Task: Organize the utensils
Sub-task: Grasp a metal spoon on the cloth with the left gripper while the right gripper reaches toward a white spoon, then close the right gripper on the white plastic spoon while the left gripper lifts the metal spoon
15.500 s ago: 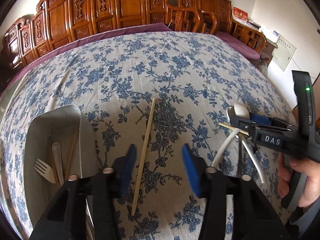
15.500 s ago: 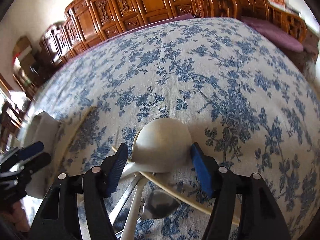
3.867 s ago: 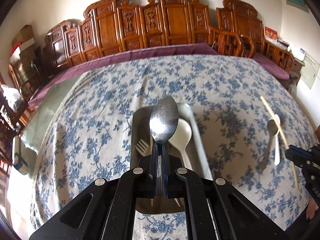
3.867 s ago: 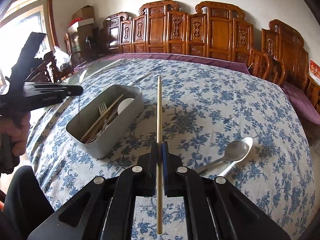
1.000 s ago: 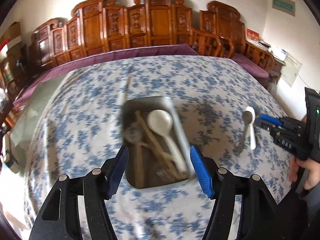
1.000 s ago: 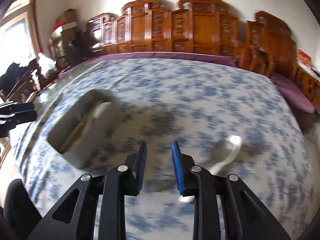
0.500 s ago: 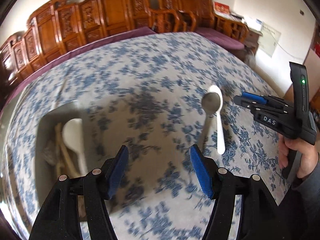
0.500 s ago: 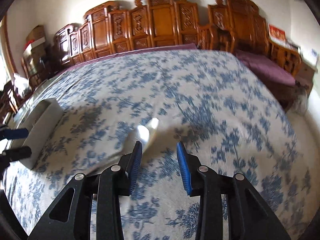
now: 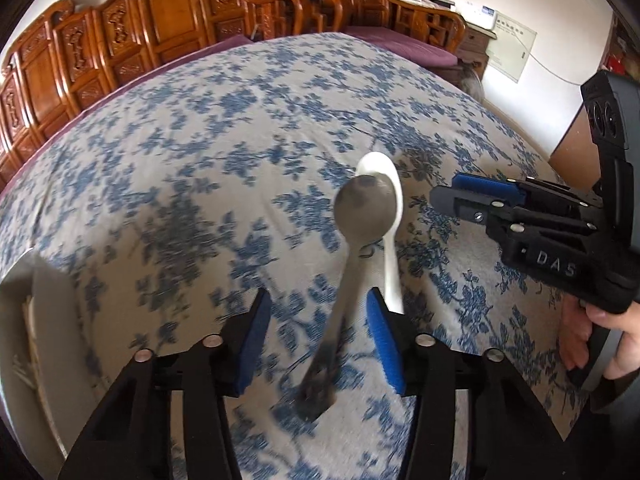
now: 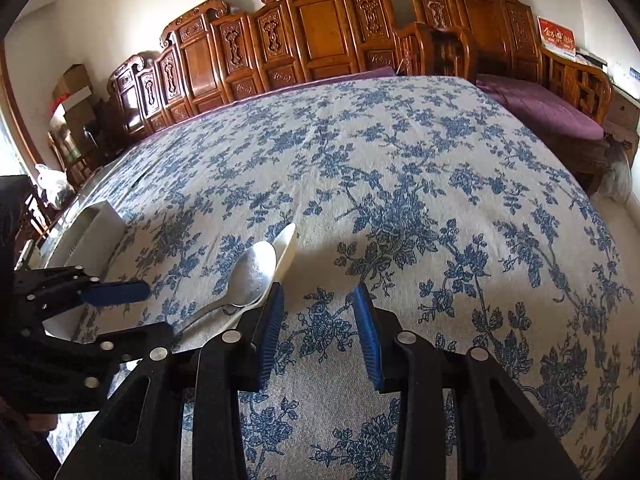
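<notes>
Lying between open left hand-held gripper (image 9: pixel 316 332) fingers: metal spoon (image 9: pixel 352 248).

Metal spoon (image 9: pixel 362 216) lies on the floral cloth, bowl far, handle running near and slightly left, its end blurred. White spoon (image 9: pixel 390 240) just right of it, bowls overlapping, seemingly touching. Grey utensil tray (image 10: pixel 94 232) sits well left, contents mostly hidden.

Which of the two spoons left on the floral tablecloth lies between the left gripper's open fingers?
The grey metal spoon: its handle runs between the left gripper fingers. The white plastic spoon lies just right, beside the right finger.
</notes>
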`<state>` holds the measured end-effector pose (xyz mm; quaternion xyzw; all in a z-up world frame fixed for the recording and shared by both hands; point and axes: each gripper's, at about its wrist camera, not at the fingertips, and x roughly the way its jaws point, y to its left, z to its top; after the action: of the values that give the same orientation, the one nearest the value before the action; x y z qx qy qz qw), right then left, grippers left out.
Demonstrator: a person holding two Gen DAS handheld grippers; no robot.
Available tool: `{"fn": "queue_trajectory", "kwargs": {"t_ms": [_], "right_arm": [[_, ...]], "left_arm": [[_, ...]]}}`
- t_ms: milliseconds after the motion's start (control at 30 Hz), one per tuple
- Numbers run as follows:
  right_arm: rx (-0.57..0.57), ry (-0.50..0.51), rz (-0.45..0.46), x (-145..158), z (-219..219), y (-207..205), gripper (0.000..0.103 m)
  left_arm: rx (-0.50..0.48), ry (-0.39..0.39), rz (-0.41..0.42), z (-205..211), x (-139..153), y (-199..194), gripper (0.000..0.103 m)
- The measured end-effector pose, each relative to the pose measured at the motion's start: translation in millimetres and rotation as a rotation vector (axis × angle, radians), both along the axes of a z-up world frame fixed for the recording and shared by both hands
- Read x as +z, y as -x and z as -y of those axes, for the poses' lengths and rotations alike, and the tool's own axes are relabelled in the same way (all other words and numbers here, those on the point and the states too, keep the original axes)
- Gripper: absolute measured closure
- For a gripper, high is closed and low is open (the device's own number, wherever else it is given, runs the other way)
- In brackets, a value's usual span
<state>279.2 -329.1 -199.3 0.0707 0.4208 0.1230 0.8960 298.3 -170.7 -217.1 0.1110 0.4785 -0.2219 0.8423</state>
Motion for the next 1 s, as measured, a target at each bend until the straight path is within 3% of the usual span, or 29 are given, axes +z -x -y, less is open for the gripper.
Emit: {"fn": "queue_trajectory", "kwargs": {"t_ms": [367, 400, 433, 533, 833, 867, 933, 1000], "right_arm": [[0.009, -0.004, -0.014, -5, -1, 0, 0.064], [0.009, -0.006, -0.013, -5, -1, -1, 0.064], [0.010, -0.007, -0.013, -5, -1, 0, 0.064], [0.019, -0.010, -0.015, -4, -4, -1, 0.064], [0.048, -0.012, 0.000, 0, -21, -2, 0.064], [0.047, -0.008, 0.001, 0, -22, -3, 0.063], [0.039, -0.003, 0.001, -1, -25, -6, 0.051], [0.035, -0.011, -0.006, -3, -27, -12, 0.049]], "left_arm": [[-0.034, -0.042, 0.010, 22, -12, -7, 0.076], [-0.040, -0.046, 0.014, 22, -12, -7, 0.082], [-0.048, -0.054, 0.021, 24, -11, -6, 0.095], [-0.063, -0.101, 0.045, 27, -11, -3, 0.097], [0.016, -0.044, 0.051, -6, 3, 4, 0.098], [0.022, -0.037, 0.054, -9, 6, 5, 0.098], [0.038, -0.016, 0.061, -16, 13, 8, 0.098], [0.047, -0.004, 0.067, -19, 18, 10, 0.098]]}}
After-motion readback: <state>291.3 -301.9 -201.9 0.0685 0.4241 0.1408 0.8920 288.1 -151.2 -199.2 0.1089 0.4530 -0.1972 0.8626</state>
